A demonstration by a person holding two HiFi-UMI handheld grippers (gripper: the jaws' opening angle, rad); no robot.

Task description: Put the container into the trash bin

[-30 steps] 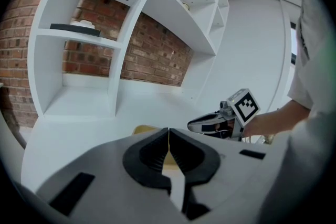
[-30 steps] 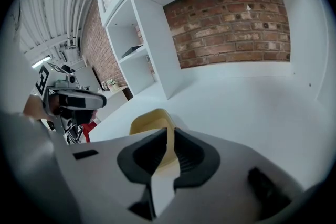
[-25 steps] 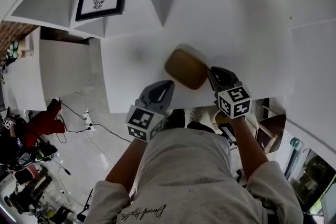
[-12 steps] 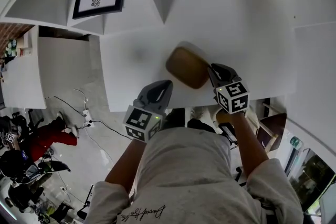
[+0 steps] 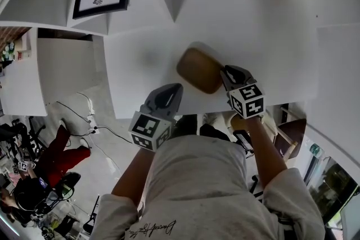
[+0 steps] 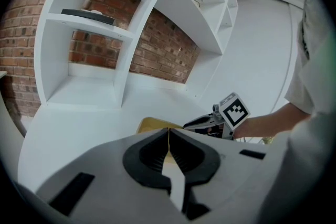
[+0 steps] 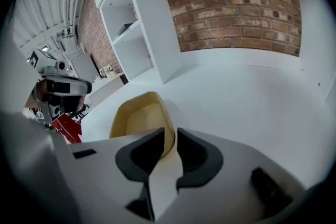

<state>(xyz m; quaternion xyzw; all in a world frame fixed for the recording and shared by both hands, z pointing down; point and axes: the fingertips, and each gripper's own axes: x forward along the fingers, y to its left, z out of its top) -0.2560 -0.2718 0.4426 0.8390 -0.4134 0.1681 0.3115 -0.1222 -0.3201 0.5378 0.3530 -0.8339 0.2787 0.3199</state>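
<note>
One tan container (image 5: 199, 69), on white worktop (image 5: 270, 25), is gripped at near rim by right gripper (image 5: 229, 75) jaws. Left gripper (image 5: 173, 91) jaws together, empty. Judged light, thin-walled, easily crushed.

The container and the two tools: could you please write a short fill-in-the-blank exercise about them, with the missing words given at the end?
1. The container rests on a table whose colour is ____.
2. The right tool grips the container by its ____.
3. The jaws of the left tool are ____, with nothing between them.

Missing words: white; rim; shut
</note>
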